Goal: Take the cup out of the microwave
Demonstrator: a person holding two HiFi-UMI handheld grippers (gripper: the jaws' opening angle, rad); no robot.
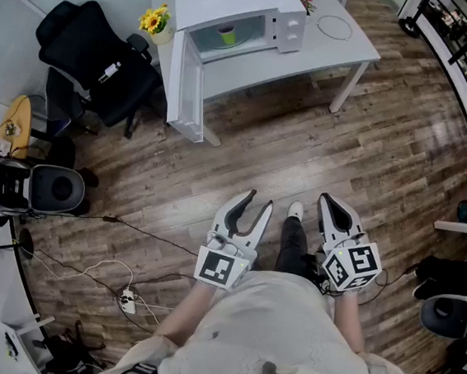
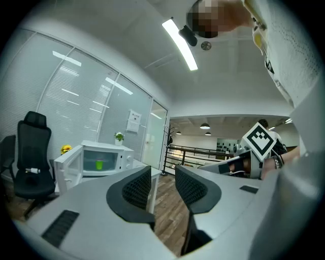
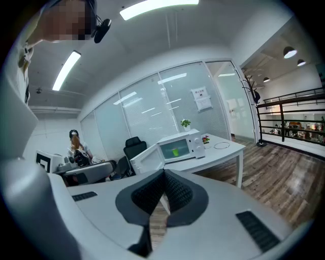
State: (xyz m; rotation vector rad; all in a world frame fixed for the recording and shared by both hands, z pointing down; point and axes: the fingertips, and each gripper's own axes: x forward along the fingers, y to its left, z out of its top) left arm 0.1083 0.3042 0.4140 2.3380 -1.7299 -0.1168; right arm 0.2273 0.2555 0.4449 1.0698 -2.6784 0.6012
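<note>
Well short of the open microwave (image 1: 236, 4) holding the cup (image 1: 226, 33), the left tool (image 1: 260, 200) hung released, the right tool (image 1: 330, 202) clenched empty, neither needed yet

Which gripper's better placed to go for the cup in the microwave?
Left, marginally: the left gripper has its fingers apart, the right gripper is shut, and the cup sits ahead-left. Both are far off.

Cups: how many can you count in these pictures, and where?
1. A green cup stands inside the open microwave on the white table. None other shows, though one could be hidden elsewhere in the room.
</note>
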